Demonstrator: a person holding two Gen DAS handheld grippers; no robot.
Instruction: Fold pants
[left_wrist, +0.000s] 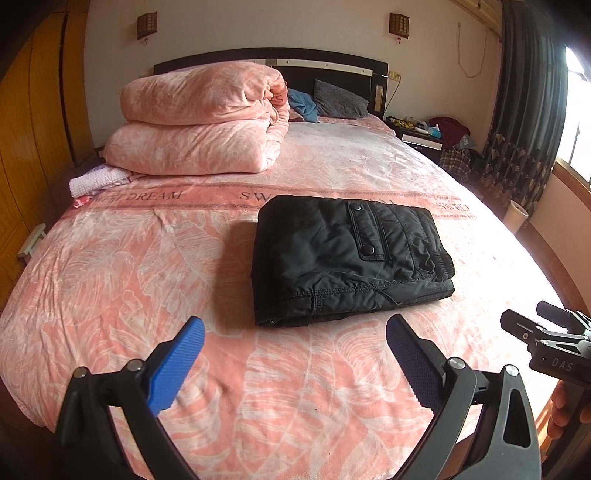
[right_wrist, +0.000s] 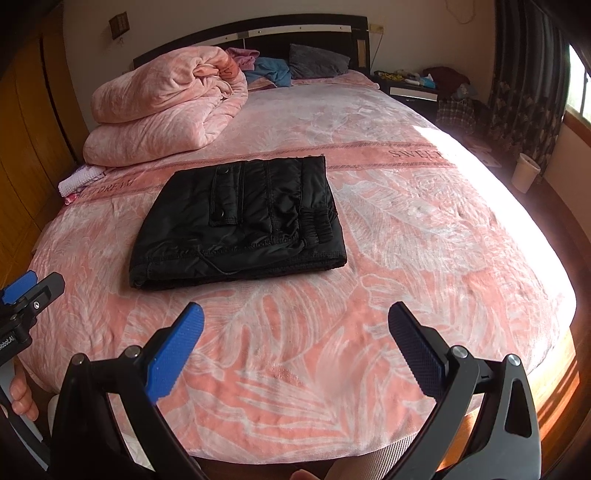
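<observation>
Left tongs (left_wrist: 295, 354) sit at the bottom of the left wrist view, blue pads spread wide, nothing between them. Right tongs (right_wrist: 295, 350) are the same in their own view: wide open, empty, hovering over the near edge of the bed (right_wrist: 406, 229). Each set also shows at the edge of the other cam's frame (right one at lower right of the left view, left one at lower left of the right view).

The black pants (left_wrist: 351, 258) lie centre frame, just beyond both tongs and not touching either, in a compact rectangular bundle w/ pocket flap and elastic waistband on top. Layers look stacked and edges roughly square, so I judge the folding itself done, or very nearly; this reads as the release/back-off stage. Next move, if any: a light press or a tuck of the near seam edge, where a loose cord trails out.

Around: a folded pink quilt (left_wrist: 199, 122) at upper left, well apart from the pants; a grey pillow (left_wrist: 340, 99) by the headboard; a nightstand (left_wrist: 421, 136) w/ clutter at upper right. Nothing stands between tongs and pants.
</observation>
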